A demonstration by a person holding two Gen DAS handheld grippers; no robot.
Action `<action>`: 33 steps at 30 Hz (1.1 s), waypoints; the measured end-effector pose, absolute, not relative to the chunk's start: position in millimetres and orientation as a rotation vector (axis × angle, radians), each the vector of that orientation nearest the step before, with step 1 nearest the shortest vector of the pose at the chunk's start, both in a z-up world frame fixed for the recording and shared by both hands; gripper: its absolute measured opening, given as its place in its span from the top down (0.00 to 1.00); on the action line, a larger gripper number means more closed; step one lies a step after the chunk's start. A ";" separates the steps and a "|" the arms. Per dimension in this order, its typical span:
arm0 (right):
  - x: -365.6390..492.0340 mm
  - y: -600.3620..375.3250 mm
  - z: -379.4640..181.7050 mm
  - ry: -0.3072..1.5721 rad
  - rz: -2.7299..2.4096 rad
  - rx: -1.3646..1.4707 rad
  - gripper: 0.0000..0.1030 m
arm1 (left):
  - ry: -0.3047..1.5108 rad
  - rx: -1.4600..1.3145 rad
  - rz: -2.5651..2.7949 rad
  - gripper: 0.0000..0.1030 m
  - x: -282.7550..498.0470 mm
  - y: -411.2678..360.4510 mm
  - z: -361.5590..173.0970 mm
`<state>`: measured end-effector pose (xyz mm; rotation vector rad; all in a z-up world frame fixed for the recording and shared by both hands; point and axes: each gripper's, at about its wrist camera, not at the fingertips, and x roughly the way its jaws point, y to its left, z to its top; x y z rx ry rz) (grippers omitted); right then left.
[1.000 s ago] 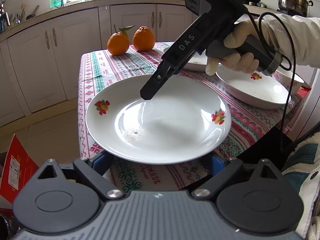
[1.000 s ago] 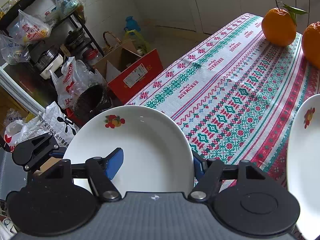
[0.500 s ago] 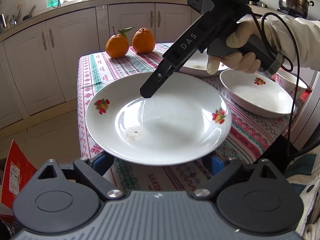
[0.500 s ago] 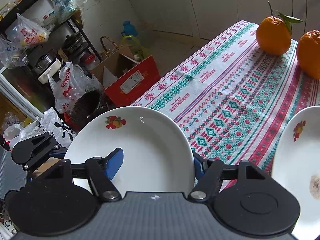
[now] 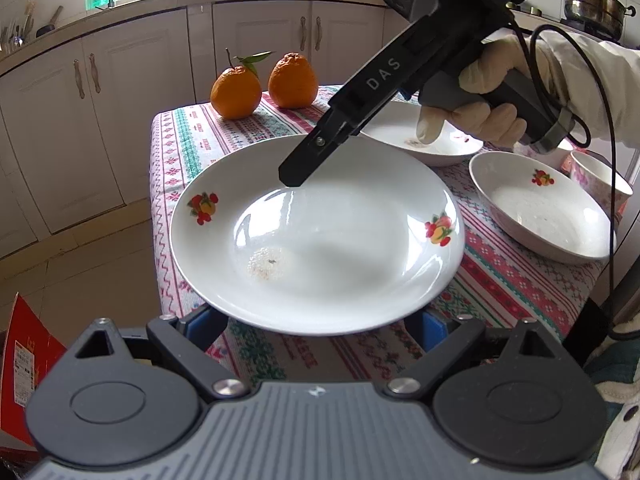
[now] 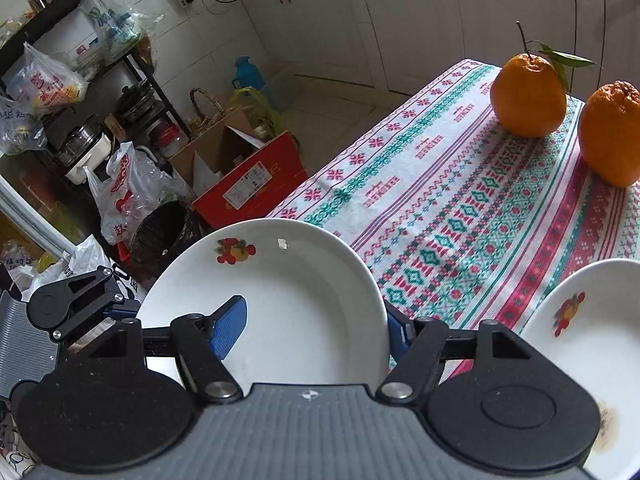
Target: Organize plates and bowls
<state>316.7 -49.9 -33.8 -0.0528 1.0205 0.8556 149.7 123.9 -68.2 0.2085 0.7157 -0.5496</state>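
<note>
A white plate with fruit decals (image 5: 340,248) hangs above the table's near edge, held between both grippers. My right gripper (image 5: 296,174) is shut on its far rim; in the right wrist view the plate (image 6: 296,300) sits between the blue pads (image 6: 228,326). My left gripper (image 5: 316,326) sits at the plate's near rim with its blue pads (image 5: 432,326) mostly hidden under it, wide apart. Two more white dishes stand on the table: one behind the right gripper (image 5: 448,144), also in the right wrist view (image 6: 580,320), and one at the right (image 5: 548,212).
Two oranges (image 5: 236,92) (image 5: 292,80) stand at the far end of the patterned tablecloth (image 6: 460,200). A pink-patterned cup (image 5: 600,180) stands at the table's right edge. A red box (image 6: 248,184), bags and a shelf stand on the floor left of the table.
The plate and both grippers have moved together toward the table's far side; the oranges and the other dishes appear closer. The grip on the plate is unchanged.
</note>
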 end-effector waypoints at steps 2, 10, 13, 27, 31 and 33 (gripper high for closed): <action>322.6 -50.6 -34.2 1.019 0.850 -0.050 0.27 | 0.718 0.216 -0.550 0.08 154.2 123.4 -69.1; 340.4 -53.8 -40.8 1.020 0.826 -0.044 0.27 | 0.726 0.232 -0.559 0.08 167.5 121.5 -71.4; 344.3 -54.0 -43.2 1.022 0.821 -0.039 0.27 | 0.731 0.237 -0.560 0.08 170.5 122.1 -71.8; 353.7 -52.9 -51.3 1.028 0.801 -0.040 0.27 | 0.717 0.264 -0.554 0.08 177.5 122.5 -67.3; 352.2 -51.9 -51.1 1.022 0.802 -0.056 0.25 | 0.721 0.262 -0.561 0.08 175.3 121.8 -68.0; 352.1 -51.7 -51.1 1.017 0.800 -0.066 0.25 | 0.722 0.254 -0.566 0.08 176.1 120.9 -68.0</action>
